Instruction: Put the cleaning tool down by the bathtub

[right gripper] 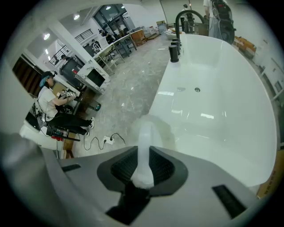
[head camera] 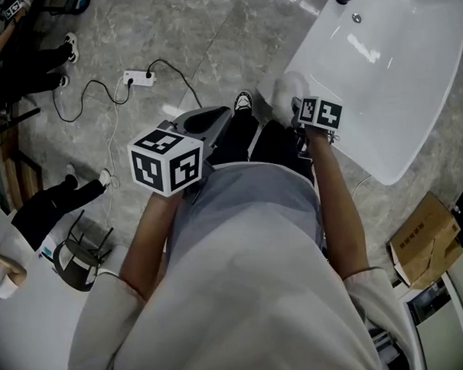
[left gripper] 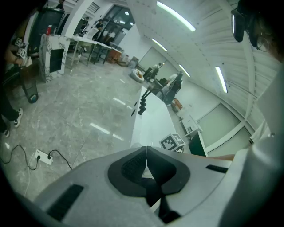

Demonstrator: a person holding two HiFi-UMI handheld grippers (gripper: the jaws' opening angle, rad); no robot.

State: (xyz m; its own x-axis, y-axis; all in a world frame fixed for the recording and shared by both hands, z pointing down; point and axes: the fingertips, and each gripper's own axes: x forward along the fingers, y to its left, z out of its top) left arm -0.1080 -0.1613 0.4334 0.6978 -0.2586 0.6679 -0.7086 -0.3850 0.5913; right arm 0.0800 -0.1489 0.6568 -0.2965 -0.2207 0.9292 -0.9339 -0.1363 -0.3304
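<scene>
My right gripper [right gripper: 142,156] was clenched on the thin white handle of the tool [right gripper: 145,133]. The handle ran straight out along the jaws, and its pale head lay at the far end, over the line where the tub [right gripper: 230,88] rim met the floor [right gripper: 128,88]. From the head view the tool [head camera: 288,91] sat just ahead of that gripper [head camera: 308,114], at the near corner of the tub [head camera: 412,111]. The floor [head camera: 210,43] lay open to its left, so I judged the set-down was a drop down and leftward. My left gripper [left gripper: 145,154] was pinched shut on nothing and stood farther from the tub.

The head of the tool was a blur in both views. I couldn't tell its shape, nor whether it touched the rim. My own arm and body hid the floor right below it.
</scene>
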